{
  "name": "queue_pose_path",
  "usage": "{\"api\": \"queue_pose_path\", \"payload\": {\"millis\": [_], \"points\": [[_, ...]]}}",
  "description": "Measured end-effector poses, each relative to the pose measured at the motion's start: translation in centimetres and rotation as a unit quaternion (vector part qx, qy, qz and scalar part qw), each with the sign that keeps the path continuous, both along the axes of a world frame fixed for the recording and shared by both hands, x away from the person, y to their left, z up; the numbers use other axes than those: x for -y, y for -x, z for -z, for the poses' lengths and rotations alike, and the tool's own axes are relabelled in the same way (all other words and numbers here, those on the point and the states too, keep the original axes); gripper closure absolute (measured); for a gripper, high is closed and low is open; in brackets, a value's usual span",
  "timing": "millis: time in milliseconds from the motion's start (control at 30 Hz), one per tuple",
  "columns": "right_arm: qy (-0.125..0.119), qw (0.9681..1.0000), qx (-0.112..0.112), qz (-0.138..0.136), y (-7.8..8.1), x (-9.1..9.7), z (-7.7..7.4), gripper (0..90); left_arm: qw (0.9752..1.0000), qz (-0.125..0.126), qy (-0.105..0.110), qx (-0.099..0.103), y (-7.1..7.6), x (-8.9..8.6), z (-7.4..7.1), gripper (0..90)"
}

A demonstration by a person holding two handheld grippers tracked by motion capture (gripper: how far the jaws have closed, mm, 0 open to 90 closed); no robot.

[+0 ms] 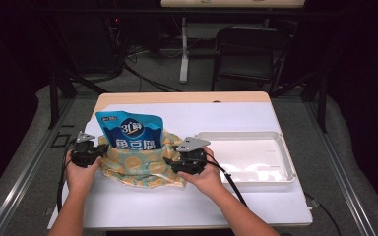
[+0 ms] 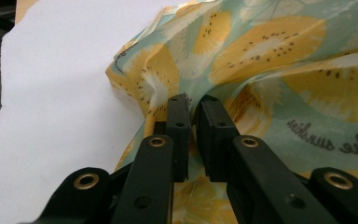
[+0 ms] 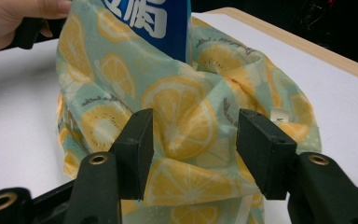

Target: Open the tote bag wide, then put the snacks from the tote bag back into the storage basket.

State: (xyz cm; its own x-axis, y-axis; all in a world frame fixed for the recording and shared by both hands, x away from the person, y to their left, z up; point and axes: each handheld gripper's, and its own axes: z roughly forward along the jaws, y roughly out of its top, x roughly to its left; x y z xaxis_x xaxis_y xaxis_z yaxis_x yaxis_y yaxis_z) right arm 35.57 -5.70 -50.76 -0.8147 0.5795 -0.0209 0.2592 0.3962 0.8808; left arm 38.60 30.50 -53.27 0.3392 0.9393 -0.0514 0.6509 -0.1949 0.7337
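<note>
A dark room surrounds the white-covered counter (image 1: 256, 118), with a black folding chair (image 1: 248, 51) at one o'clock, a white desk leg (image 1: 183, 49) at twelve, tangled cables (image 1: 128, 54) at eleven, and grey carpet (image 1: 24, 147) underneath.

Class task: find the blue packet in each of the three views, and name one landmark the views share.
High view: blue packet left of centre, standing in the fruit-print bag.
Left gripper view: not in it.
Right gripper view: top centre, rising from the bag.
Shared landmark: the fruit-print bag.
</note>
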Motion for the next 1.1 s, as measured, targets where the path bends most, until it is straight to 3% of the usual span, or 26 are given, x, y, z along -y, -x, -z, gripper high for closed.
{"api": "queue_pose_path", "payload": {"millis": [133, 333, 567, 867, 1100], "points": [[0.012, 0.9999, 0.001, -0.01, 0.0, -0.7, 0.4, 46.8, 1.0, -0.001, 0.0, 0.001, 0.0, 0.1, 0.1, 83.3], [0.04, 0.999, 0.003, -0.022, 0.3, -1.3, 0.6, 69.9, 1.0, 0.0, -0.002, 0.0, 0.0, 0.0, 0.1, 83.6], [0.045, 0.9983, 0.002, -0.038, 0.8, -1.2, 0.4, 89.5, 1.0, 0.0, 0.0, 0.001, 0.1, -0.1, 0.1, 83.7], [0.05, 0.9972, 0.007, -0.055, 1.7, -1.2, 0.2, 90.0, 1.0, -0.005, 0.006, 0.001, 0.1, -0.4, 0.2, 83.9], [0.059, 0.9957, -0.003, -0.071, 2.5, -1.3, 0.7, 90.0, 1.0, -0.006, 0.007, 0.0, 0.1, -0.5, 0.3, 84.0]]}}
